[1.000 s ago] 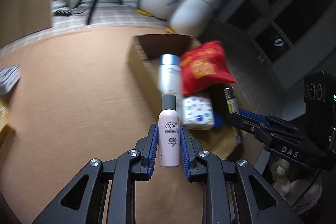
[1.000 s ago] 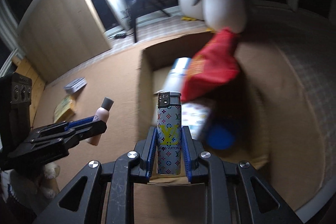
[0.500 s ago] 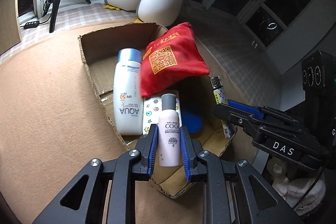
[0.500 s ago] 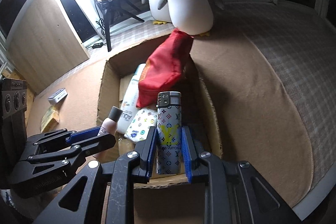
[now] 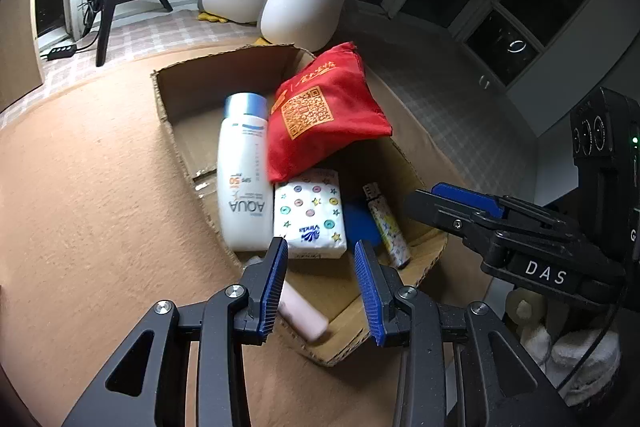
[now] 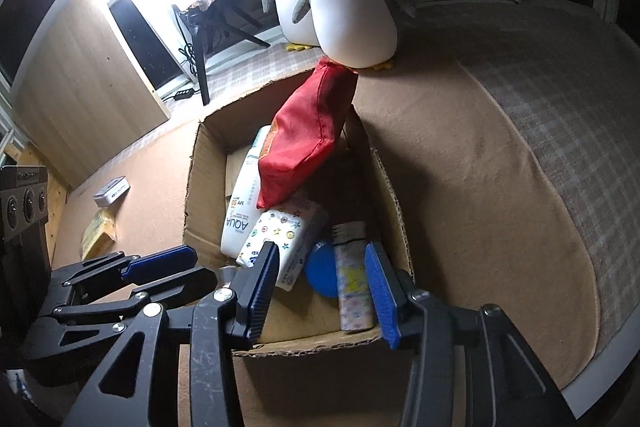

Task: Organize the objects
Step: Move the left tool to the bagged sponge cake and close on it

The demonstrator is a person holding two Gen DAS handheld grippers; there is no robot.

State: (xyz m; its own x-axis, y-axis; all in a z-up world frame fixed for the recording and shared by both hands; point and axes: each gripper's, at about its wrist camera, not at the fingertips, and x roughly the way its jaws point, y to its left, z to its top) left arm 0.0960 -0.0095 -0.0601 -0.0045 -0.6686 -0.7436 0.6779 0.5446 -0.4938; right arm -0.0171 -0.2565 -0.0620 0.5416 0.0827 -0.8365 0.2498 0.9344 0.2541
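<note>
Two grippers hang over the cardboard box point(image 5: 176, 131), and both of your jaws are spread wide, holding nothing. Your left gripper point(image 5: 320, 283) is above the pink bottle point(image 5: 302, 311), which lies in the box's near corner. Your right gripper point(image 6: 322, 283) is over the patterned lighter point(image 6: 354, 287), lying by the box's right wall beside the blue lid point(image 6: 322, 273), tissue pack point(image 5: 310, 213), AQUA sunscreen bottle point(image 5: 242, 179) and red pouch point(image 5: 320, 115).
</note>
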